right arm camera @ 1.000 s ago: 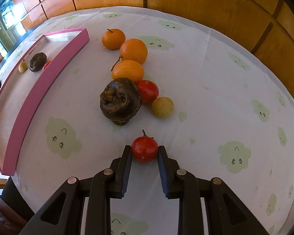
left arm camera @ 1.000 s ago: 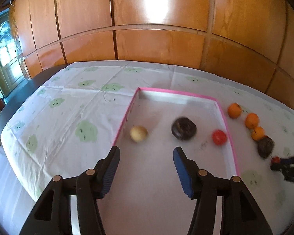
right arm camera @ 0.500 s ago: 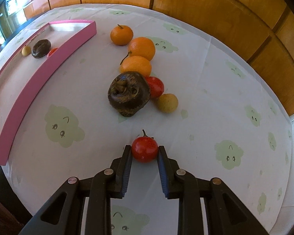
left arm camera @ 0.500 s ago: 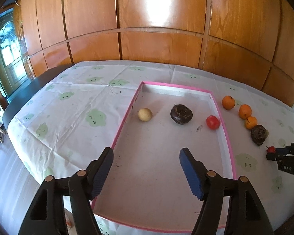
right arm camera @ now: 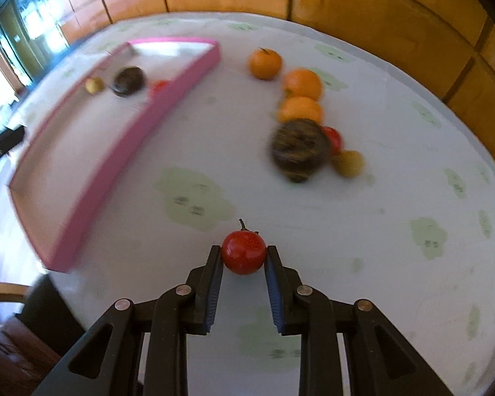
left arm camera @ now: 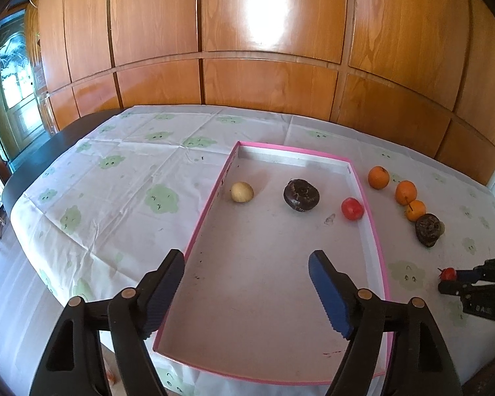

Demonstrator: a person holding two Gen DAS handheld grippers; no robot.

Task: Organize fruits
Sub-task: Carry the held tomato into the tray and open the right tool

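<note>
Left gripper (left arm camera: 246, 267): jaws wide and just been opening, nothing between them, over the near part of the tray.
Right gripper (right arm camera: 243, 254): clamped on a red fruit (right arm camera: 244, 252) above the cloth.
Tray (left arm camera: 204, 217): pink-rimmed; holds a yellow fruit (left arm camera: 242, 192), a dark fruit (left arm camera: 301, 194) and a red one (left arm camera: 352, 208) in a row.
Cloth (right arm camera: 396, 171): three oranges (right arm camera: 301, 84) lined up beside the tray, then another dark fruit (right arm camera: 298, 148), with red and yellow ones touching behind it.

The only lettering in view is a short white marking on the black body of the right gripper (left arm camera: 445, 280), seen from the left wrist at the far right edge; it looks like "0A" plus another character, too blurred to be sure; nothing else carries readable text.
</note>
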